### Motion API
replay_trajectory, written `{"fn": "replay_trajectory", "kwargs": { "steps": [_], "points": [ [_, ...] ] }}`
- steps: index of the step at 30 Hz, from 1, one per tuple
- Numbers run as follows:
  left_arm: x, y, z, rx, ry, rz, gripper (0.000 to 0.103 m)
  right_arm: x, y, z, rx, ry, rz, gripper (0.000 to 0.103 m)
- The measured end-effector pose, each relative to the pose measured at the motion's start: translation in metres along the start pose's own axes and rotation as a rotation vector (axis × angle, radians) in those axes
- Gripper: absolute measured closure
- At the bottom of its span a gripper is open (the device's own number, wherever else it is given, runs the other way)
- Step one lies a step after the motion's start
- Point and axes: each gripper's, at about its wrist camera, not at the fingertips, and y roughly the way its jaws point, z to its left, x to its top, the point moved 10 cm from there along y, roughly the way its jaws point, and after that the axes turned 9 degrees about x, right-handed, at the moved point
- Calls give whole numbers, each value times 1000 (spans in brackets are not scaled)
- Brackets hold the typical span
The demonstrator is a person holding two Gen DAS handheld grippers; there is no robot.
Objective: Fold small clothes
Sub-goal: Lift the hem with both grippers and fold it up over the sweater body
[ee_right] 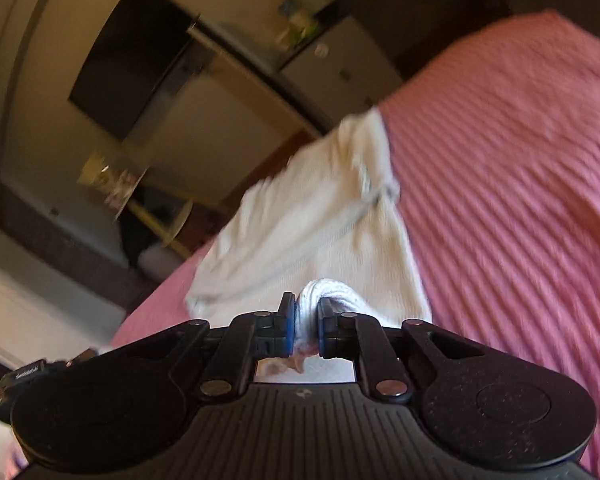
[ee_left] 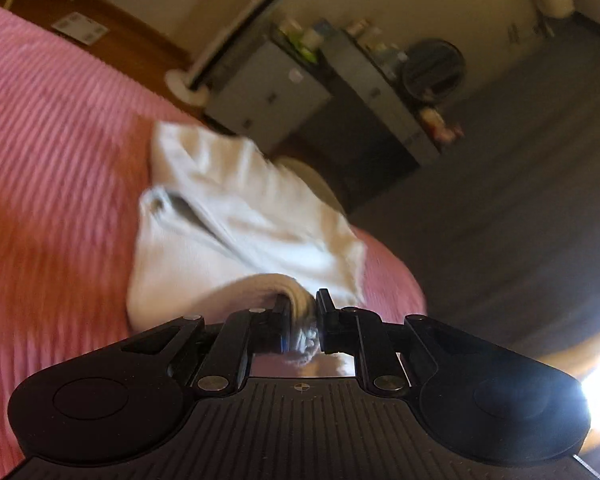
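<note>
Pink ribbed bedspread across the bed, a white garment partly on it.

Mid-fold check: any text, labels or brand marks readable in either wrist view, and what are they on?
None can be read.
Small device at the lower left edge of the right wrist view: pale lettering, too small and blurred.
White garment, clamped by left gripper and right gripper: no print visible.

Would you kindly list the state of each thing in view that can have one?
Left tongs: shut on a bunched edge of the white garment.
Right tongs: shut on another bunched edge.
White garment: held by both tongs, draped and creased over the bed.
Pink ribbed bedspread: spread on the bed.
</note>
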Motion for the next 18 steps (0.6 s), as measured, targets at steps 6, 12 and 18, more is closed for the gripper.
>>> {"fn": "replay_trajectory", "kwargs": {
  "steps": [6,12,18],
  "points": [
    [31,64,49,133,-35,-39,81,30,66,-30,-198,-105,-14,92],
    [31,85,73,180,92,-81,48,26,82,-51,-257,-223,2,87],
    [13,84,79,194,264,-109,35,47,54,-56,-232,-290,-145,35]
  ]
}}
